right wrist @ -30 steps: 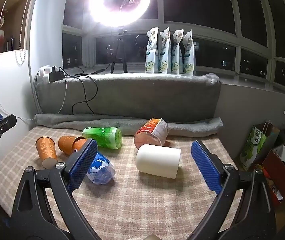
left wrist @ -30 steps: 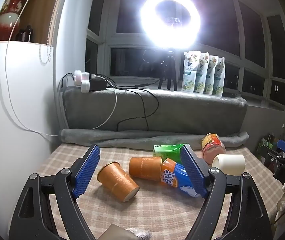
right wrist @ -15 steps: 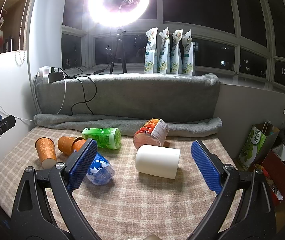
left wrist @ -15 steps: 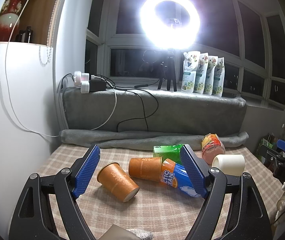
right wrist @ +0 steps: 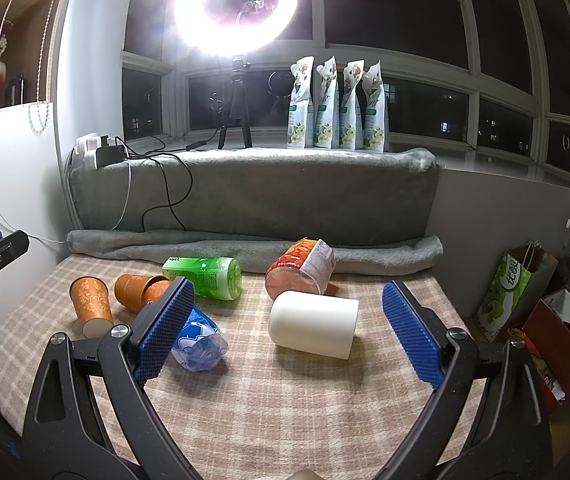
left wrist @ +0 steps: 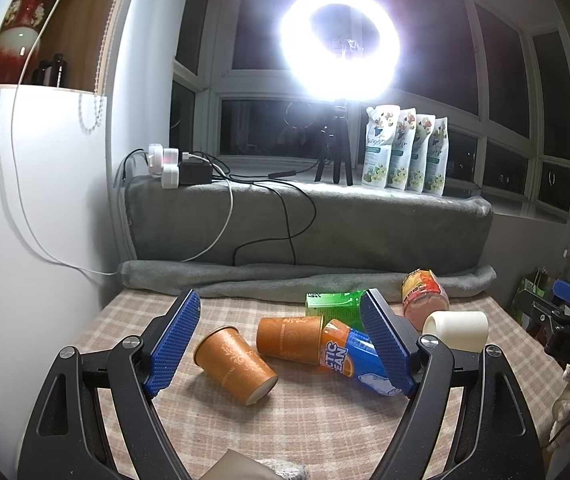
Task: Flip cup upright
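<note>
Two orange paper cups lie on their sides on the checked tablecloth: one [left wrist: 235, 364] [right wrist: 91, 306] with its base toward me, the other [left wrist: 289, 338] [right wrist: 135, 292] behind it. A white cup [right wrist: 313, 324] [left wrist: 457, 330] lies on its side further right. My left gripper [left wrist: 281, 340] is open, hovering in front of the orange cups with nothing between its blue pads. My right gripper [right wrist: 289, 332] is open too, with the white cup seen between its fingers and untouched.
A blue and orange bottle [left wrist: 353, 360] [right wrist: 199, 344], a green bottle [right wrist: 205, 276] and a red-labelled jar [right wrist: 301, 272] lie among the cups. A grey rolled blanket [right wrist: 245, 248] lines the back. A white wall [left wrist: 25, 240] stands left; bags and boxes [right wrist: 525, 300] sit past the right edge.
</note>
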`<state>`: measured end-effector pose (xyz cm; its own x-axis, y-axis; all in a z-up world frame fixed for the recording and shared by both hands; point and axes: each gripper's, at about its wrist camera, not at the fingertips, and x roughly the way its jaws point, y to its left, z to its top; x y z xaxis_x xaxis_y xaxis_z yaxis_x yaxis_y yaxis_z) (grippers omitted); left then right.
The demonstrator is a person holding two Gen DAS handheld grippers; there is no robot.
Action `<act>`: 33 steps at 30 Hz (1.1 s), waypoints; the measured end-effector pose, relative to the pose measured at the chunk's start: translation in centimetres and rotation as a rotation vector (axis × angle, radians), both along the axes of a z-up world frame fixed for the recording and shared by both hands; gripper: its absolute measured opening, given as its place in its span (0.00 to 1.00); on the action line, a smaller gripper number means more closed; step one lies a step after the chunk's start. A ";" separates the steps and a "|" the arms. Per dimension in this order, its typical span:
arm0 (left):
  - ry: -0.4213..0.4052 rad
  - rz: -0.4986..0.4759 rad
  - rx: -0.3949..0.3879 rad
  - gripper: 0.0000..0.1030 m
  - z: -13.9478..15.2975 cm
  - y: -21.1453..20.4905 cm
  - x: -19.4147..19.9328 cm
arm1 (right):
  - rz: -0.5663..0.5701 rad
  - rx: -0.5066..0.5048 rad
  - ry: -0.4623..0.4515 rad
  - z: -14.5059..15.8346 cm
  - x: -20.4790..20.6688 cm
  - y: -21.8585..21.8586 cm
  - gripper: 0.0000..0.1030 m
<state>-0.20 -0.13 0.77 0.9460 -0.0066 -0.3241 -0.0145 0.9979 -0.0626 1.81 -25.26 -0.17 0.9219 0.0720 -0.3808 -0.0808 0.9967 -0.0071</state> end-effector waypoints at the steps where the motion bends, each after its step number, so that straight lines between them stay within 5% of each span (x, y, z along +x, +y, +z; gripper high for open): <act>1: 0.000 0.001 0.001 0.80 0.0 0.0 0.0 | 0.000 0.000 0.000 0.0 0.0 0.0 0.94; 33: -0.007 0.001 -0.002 0.80 0.5 -0.1 -0.1 | 0.002 -0.001 -0.003 0.1 0.1 0.3 0.94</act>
